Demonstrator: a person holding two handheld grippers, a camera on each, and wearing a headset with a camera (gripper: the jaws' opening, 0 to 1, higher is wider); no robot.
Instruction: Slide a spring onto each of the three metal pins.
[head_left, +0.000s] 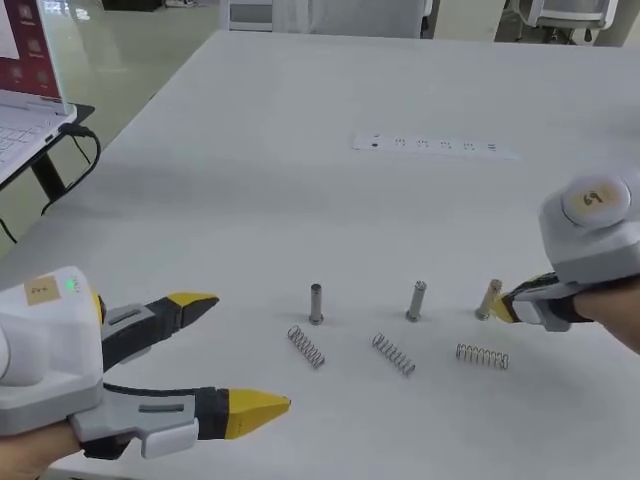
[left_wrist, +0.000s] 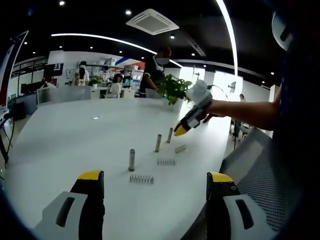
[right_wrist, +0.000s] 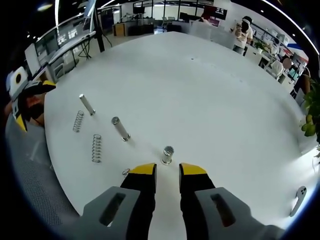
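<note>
Three metal pins stand in a row on the white table: left pin (head_left: 316, 303), middle pin (head_left: 417, 300), right pin (head_left: 489, 298). In front of each lies a loose spring: left spring (head_left: 306, 346), middle spring (head_left: 393, 354), right spring (head_left: 482, 356). My left gripper (head_left: 230, 352) is wide open and empty, a hand's width left of the left pin (left_wrist: 132, 159). My right gripper (right_wrist: 168, 170) is open by a narrow gap, its tips just short of the right pin (right_wrist: 167, 155), holding nothing. Its left jaw partly hides the nearest spring (right_wrist: 125, 172).
A power strip (head_left: 435, 146) lies farther back on the table. A laptop (head_left: 25, 90) sits on a stand beyond the table's left edge. The table's near edge runs close behind both grippers. People and a plant (left_wrist: 172, 89) stand far off.
</note>
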